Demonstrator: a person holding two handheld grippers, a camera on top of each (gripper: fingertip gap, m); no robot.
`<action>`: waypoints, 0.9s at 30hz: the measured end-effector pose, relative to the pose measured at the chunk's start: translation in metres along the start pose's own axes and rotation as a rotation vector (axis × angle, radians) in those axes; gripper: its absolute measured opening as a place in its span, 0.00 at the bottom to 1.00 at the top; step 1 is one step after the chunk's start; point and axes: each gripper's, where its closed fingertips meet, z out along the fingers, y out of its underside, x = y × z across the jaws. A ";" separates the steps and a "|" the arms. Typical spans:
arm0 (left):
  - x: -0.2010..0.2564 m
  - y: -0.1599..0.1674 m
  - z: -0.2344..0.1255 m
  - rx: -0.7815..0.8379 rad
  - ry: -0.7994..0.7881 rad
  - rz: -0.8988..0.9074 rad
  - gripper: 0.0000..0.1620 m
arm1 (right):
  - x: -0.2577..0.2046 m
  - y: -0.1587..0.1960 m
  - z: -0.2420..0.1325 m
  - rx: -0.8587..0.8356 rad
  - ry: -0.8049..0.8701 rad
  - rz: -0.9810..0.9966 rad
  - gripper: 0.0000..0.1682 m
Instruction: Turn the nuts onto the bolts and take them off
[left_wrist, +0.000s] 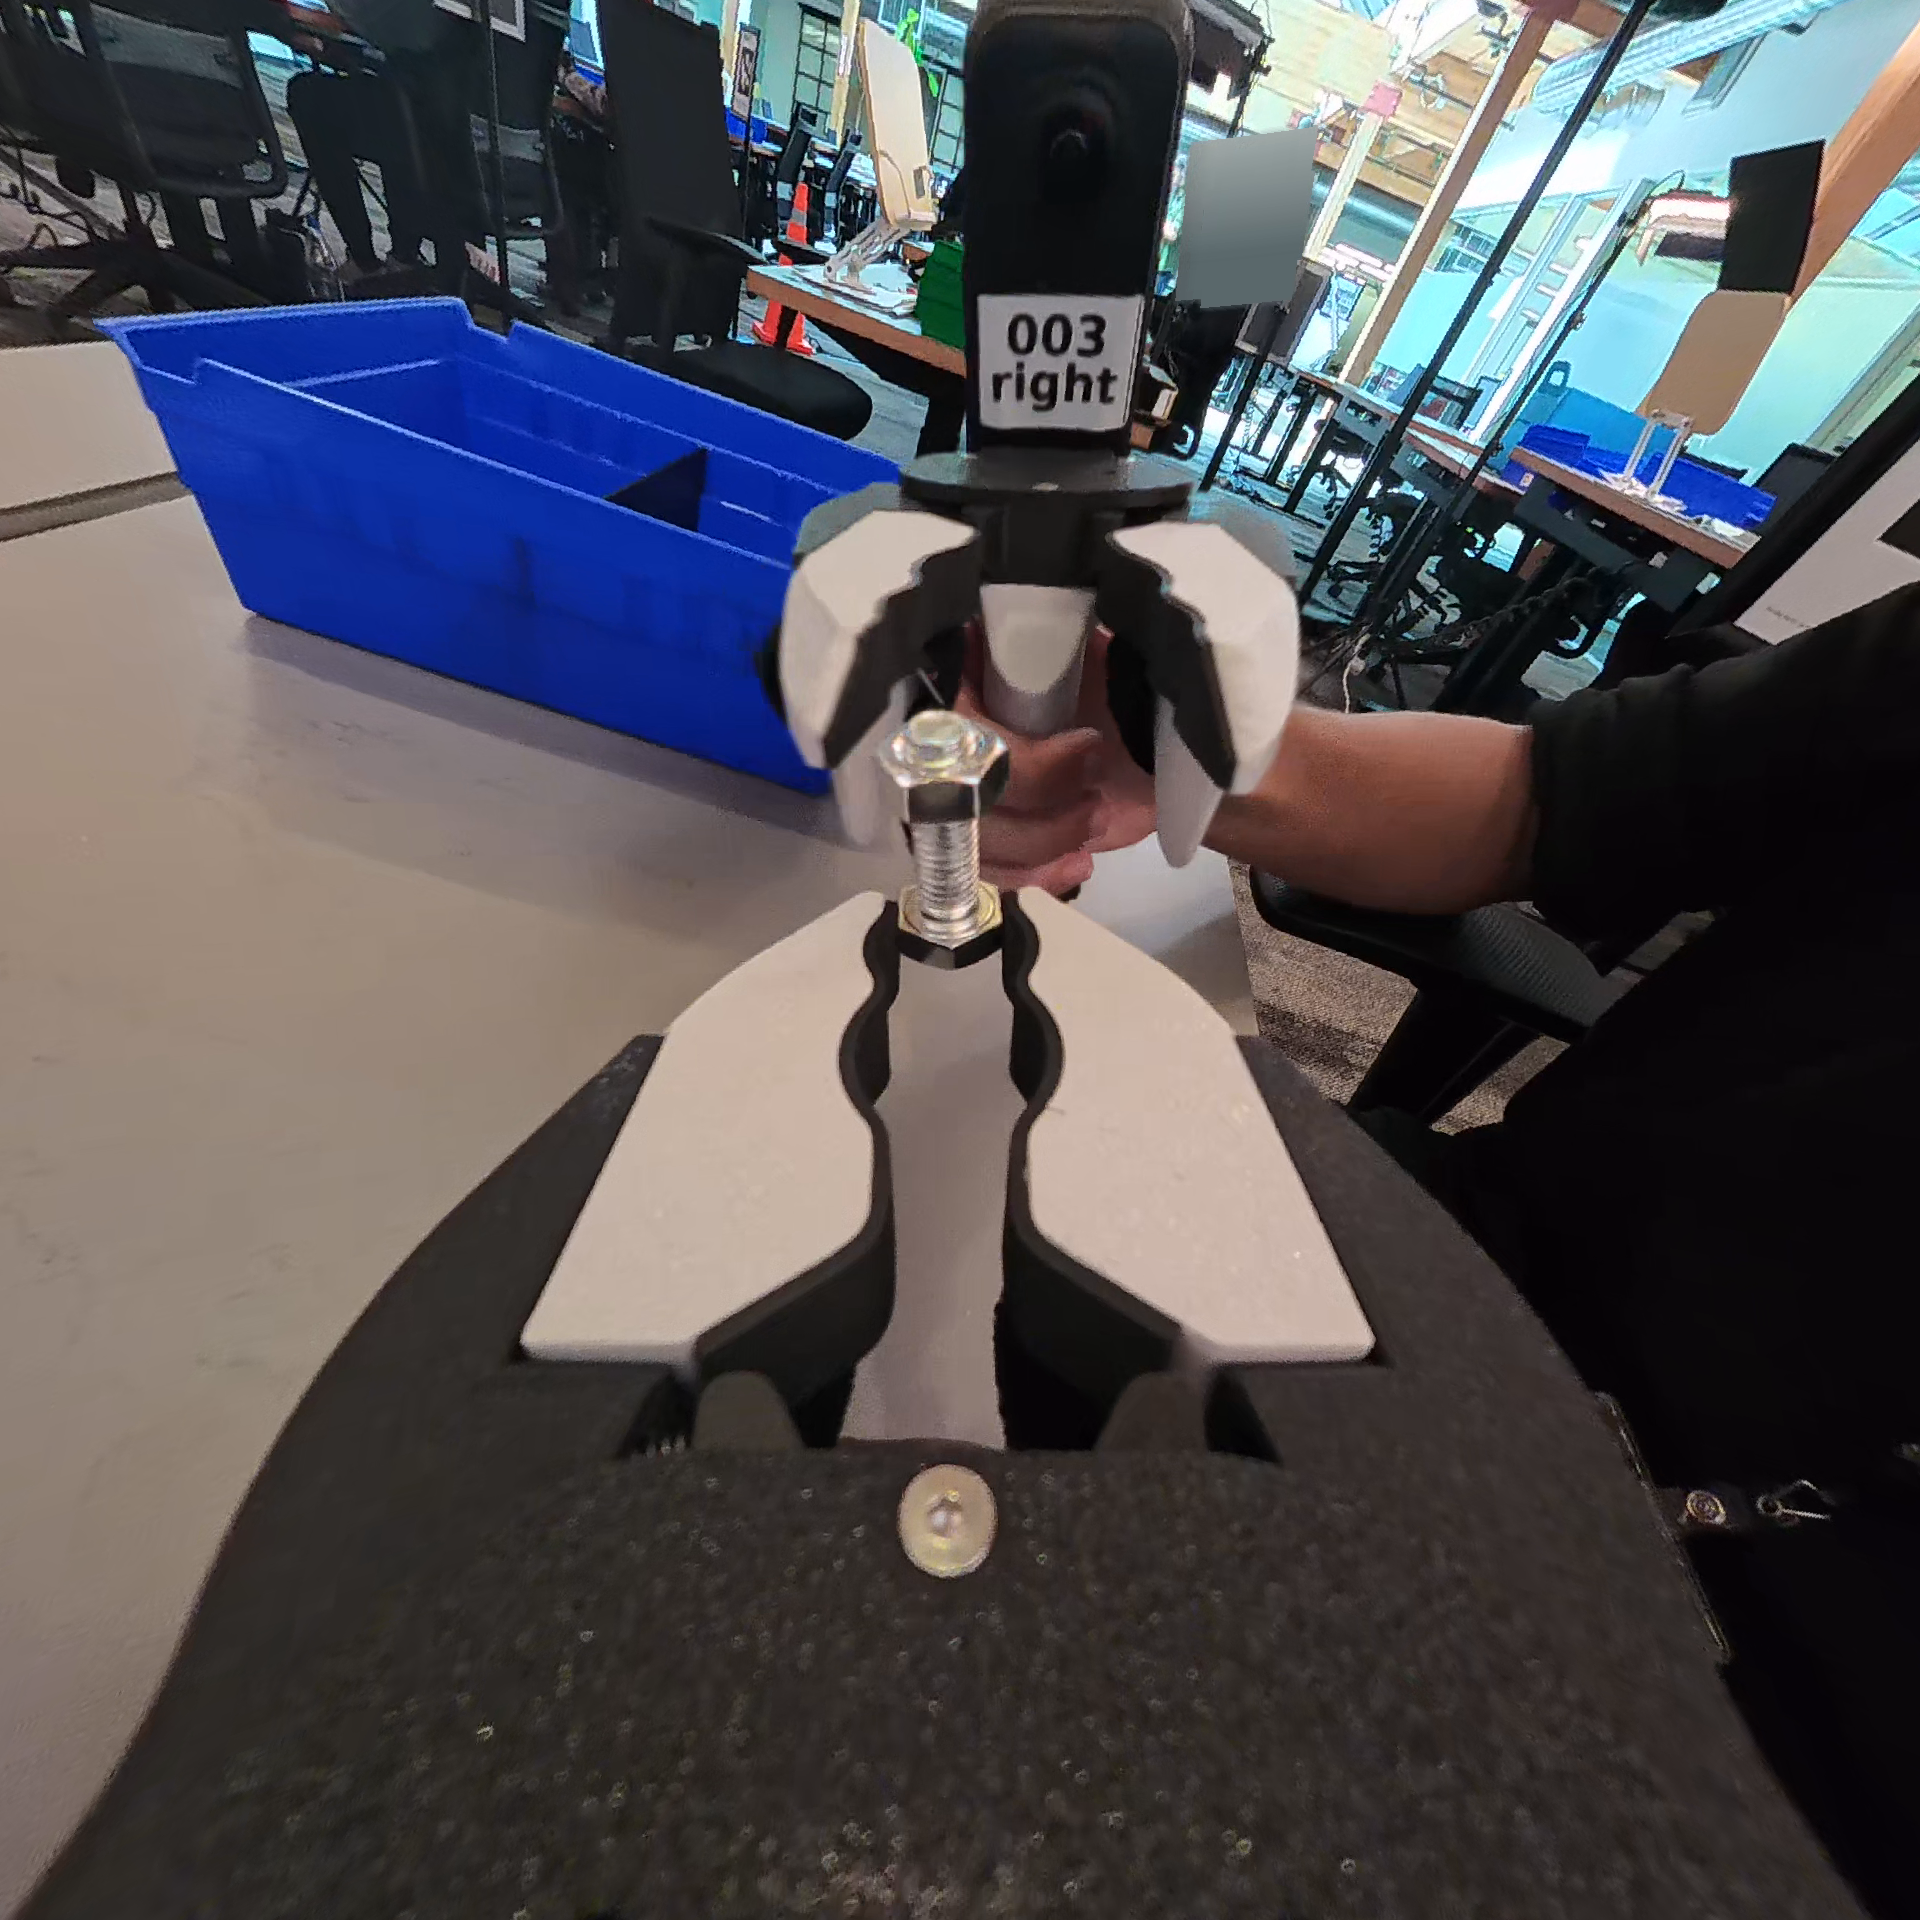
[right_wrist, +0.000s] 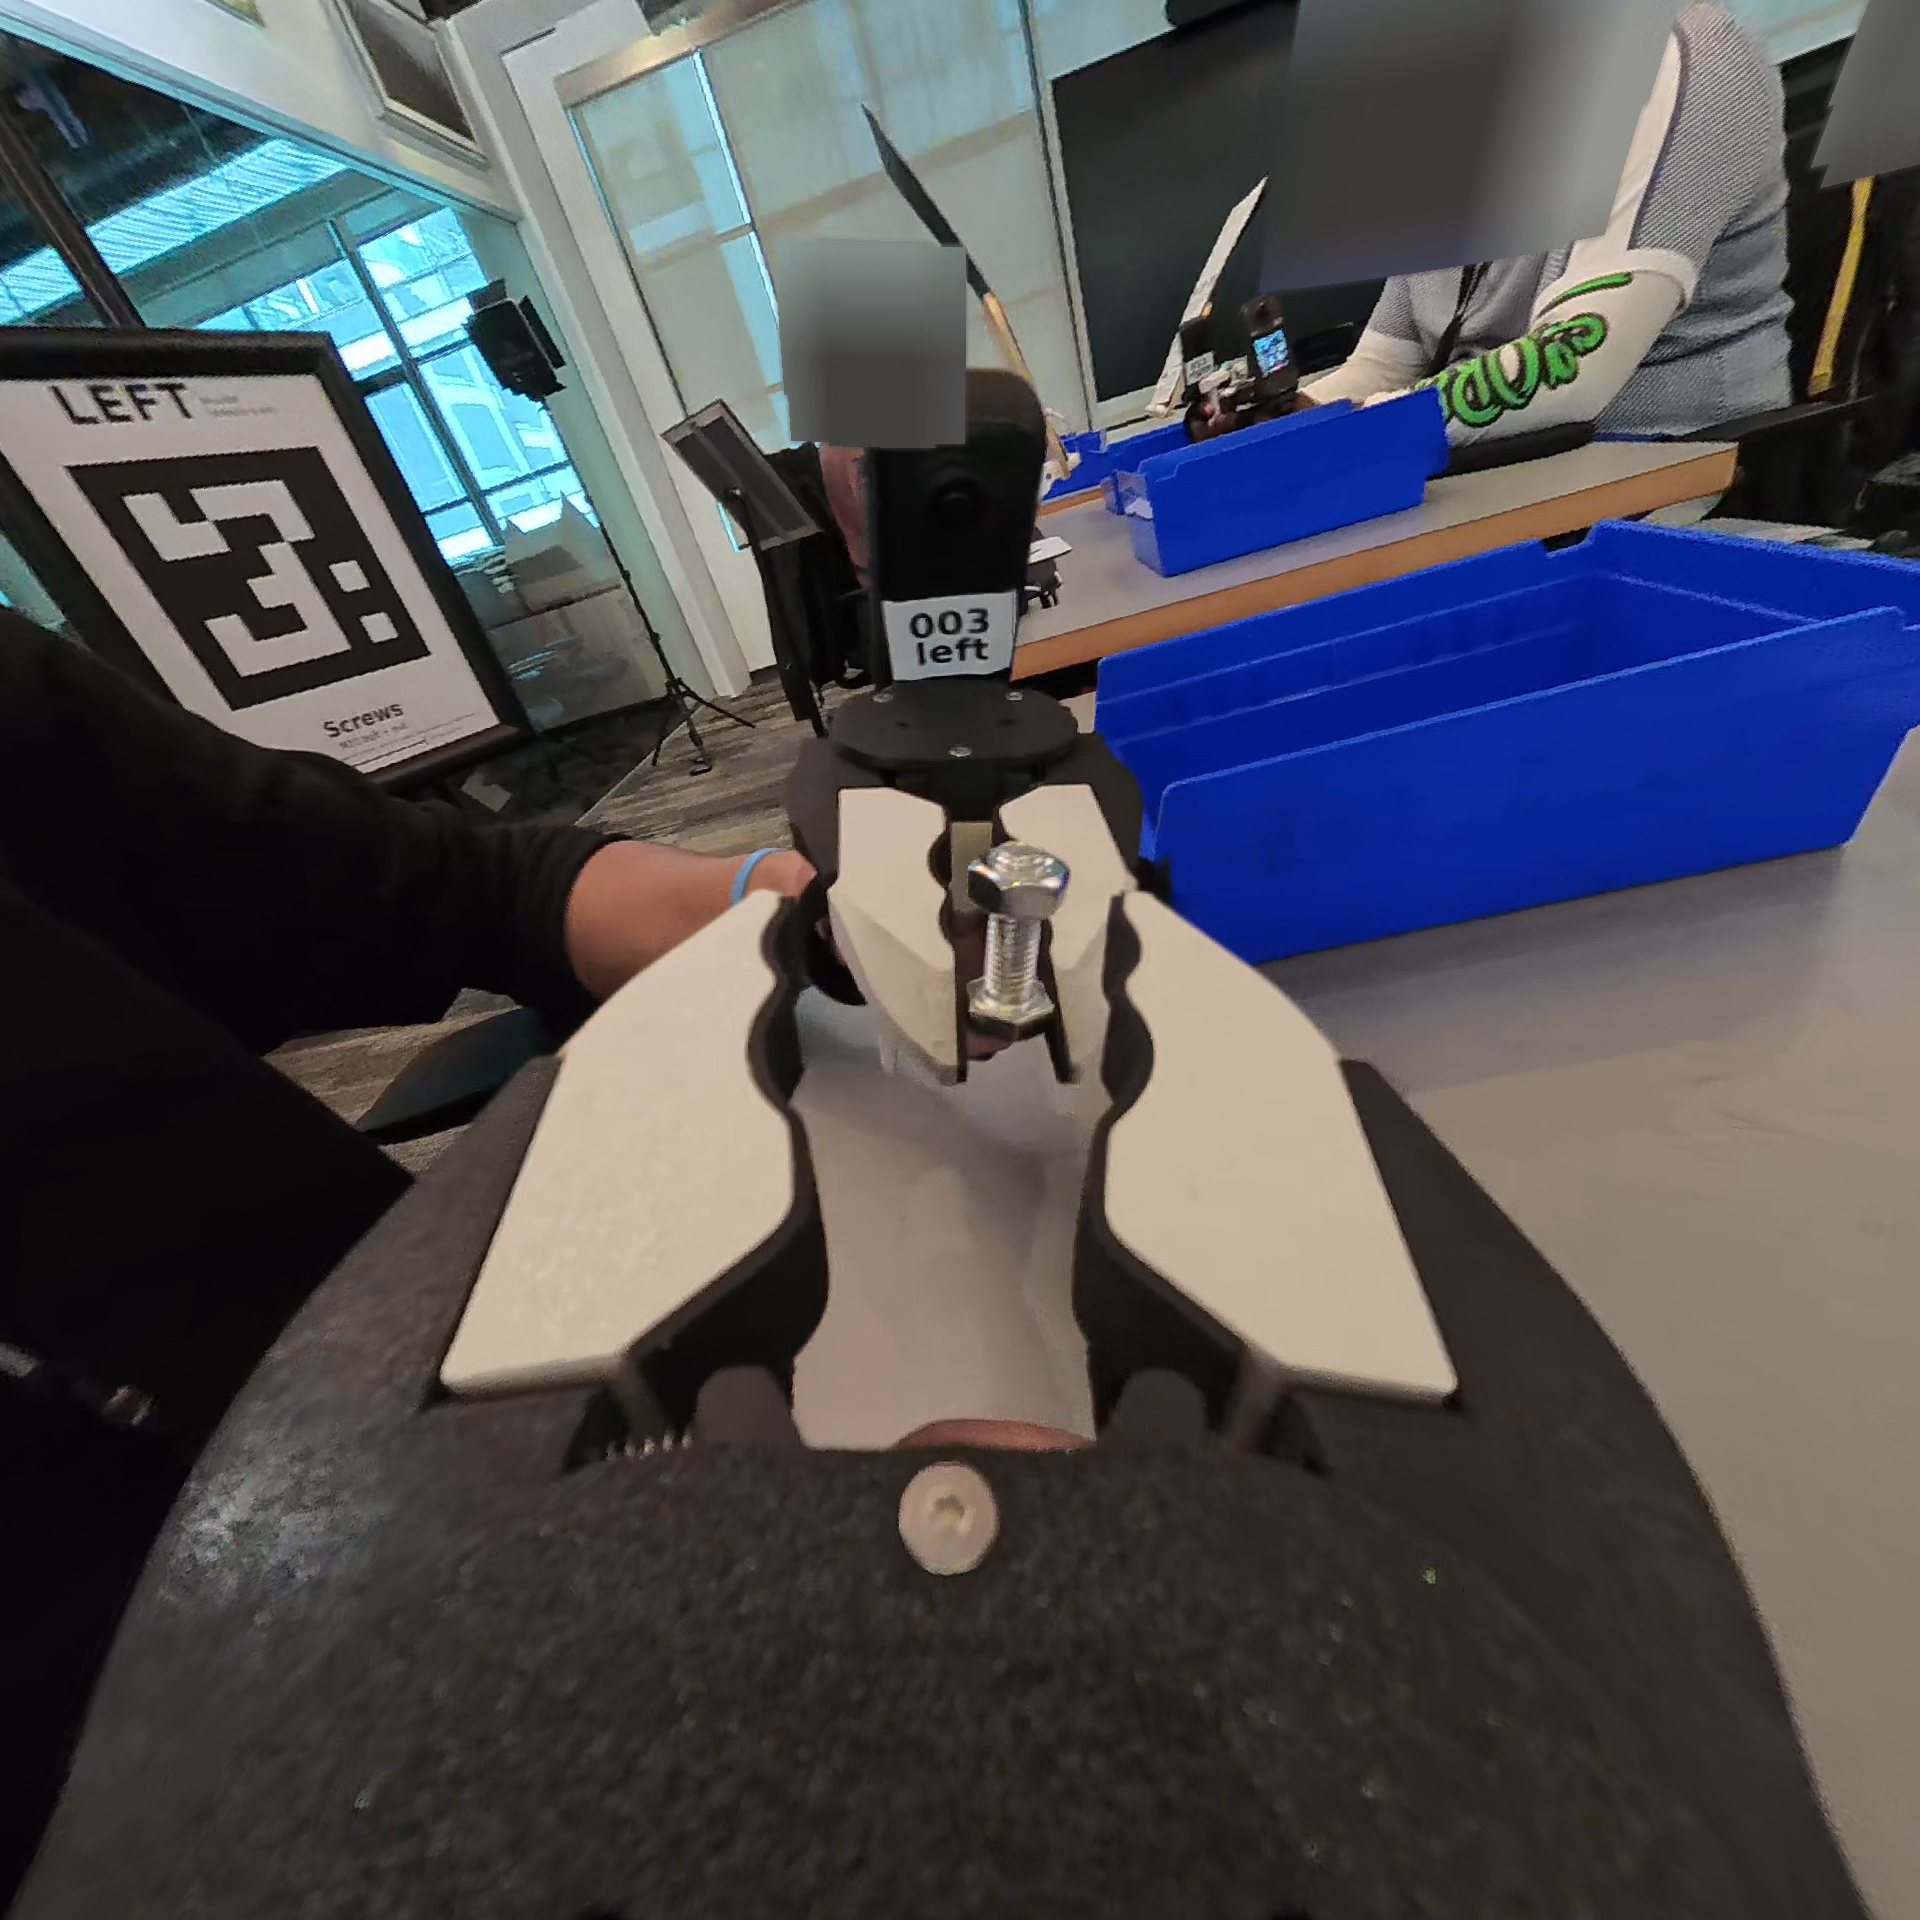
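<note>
Left gripper (left_wrist: 948, 940) jaws pinch hex nut (left_wrist: 948, 935) on threaded steel bolt (left_wrist: 943, 821); right gripper (right_wrist: 948, 935) jaws spread.

Both views are evenly and brightly lit, with daylight entering through glass walls (right_wrist: 436, 343) in the background, where highlights are blown out. Soft shadows are cast on the table (left_wrist: 312, 935). Strong wide-angle bending is seen at the edges. The nearest gripper bodies are rendered slightly soft.

bolt (left_wrist: 943, 821) – silver, upright, head up | nut (left_wrist: 948, 927) – threaded at its bottom end
</note>
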 end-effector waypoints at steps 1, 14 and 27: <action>-0.001 0.000 0.000 0.001 -0.003 -0.002 0.11 | -0.003 0.000 0.000 -0.002 -0.022 0.007 0.33; 0.002 0.004 0.004 -0.027 0.012 0.000 0.11 | -0.003 0.001 -0.001 -0.007 -0.027 0.000 0.34; 0.006 0.010 0.011 -0.057 0.021 0.008 0.11 | 0.000 0.001 0.001 0.004 -0.030 0.025 0.41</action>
